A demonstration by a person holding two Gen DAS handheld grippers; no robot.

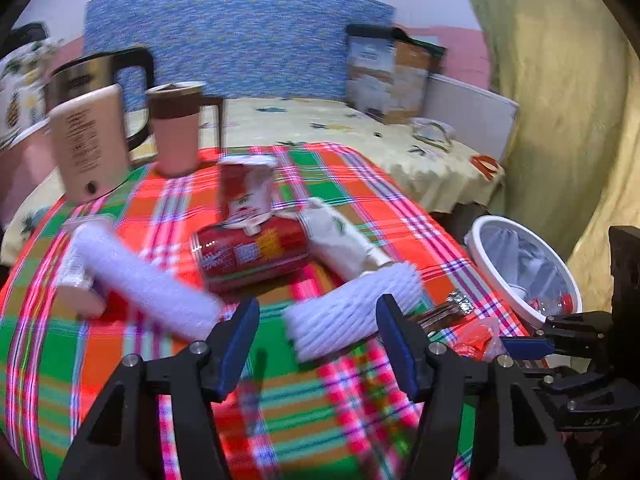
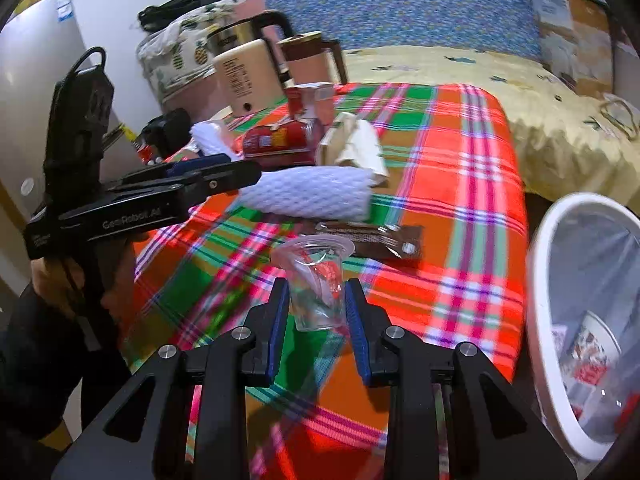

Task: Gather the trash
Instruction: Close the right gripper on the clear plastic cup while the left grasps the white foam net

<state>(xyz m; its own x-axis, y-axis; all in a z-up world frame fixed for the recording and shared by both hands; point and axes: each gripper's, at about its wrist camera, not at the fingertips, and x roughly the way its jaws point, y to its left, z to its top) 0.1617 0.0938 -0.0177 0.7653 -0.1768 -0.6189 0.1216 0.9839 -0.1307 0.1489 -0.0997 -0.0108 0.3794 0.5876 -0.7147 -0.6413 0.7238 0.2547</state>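
Now the right gripper is closed around a clear plastic cup, its blue fingers pressing both sides of the cup. The cup is thin and see-through, with a round rim, and something red shows inside it. It is held above the bench with the plaid cloth, near the side where the white trash bin stands. The bin has a clear bag in it, and a paper cup with some red scraps lies at the bottom.

The left gripper is wide apart and holds nothing; it hangs over a white foam net. On its side, in the right wrist view, I can read "GenRobot.AI".

Just behind the cup lies a dark brown wrapper, its writing too small to read. Further back are a second foam net, a red can lying on its side with a code label, a red and white carton leaning on it, and a crumpled beige paper bag. At the far edge stand a beige bottle, a pink mug and a steel kettle. Both views are blurred.
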